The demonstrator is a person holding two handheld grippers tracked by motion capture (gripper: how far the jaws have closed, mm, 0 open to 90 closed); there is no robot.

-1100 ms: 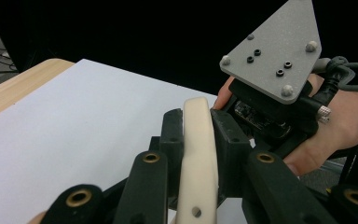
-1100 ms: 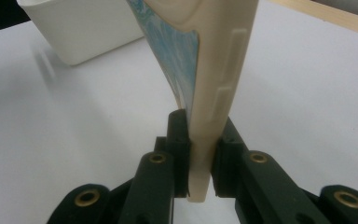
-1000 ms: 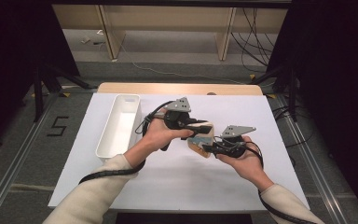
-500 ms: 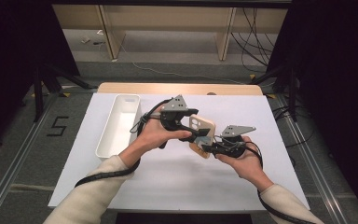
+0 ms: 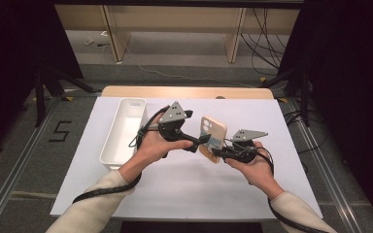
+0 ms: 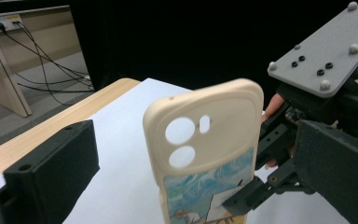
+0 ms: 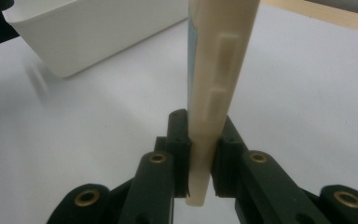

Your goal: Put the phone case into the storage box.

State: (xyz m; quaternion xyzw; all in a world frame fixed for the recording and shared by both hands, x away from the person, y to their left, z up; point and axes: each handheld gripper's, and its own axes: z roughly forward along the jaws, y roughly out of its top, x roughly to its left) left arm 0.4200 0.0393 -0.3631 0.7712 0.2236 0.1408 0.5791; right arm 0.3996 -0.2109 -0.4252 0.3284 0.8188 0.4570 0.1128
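Phone case (image 5: 212,137), cream-coloured, held upright above the white surface (image 5: 184,179), to the right of the white bin (image 5: 124,133). The right hand-held gripper (image 5: 217,153) is clamped on the case's lower end; the right gripper view shows both jaws pressed against the case's (image 7: 212,93) two faces, the case seen edge-on, with two raised side-button covers on that edge. The left hand-held gripper (image 5: 201,143) has just been opening: its jaws stand wide apart on either side of the case, with neither pad touching it.

The left gripper view shows the case's (image 6: 205,149) back: two round camera cut-outs, one small oval cut-out and a blue-and-white printed picture on the lower half, none of which the edge-on right gripper view gives. No brand name or lettering can be read on the case. The high view shows a painted "5" (image 5: 59,131) on the floor left of the bin, and cables (image 5: 260,24) beyond the far end of the surface.
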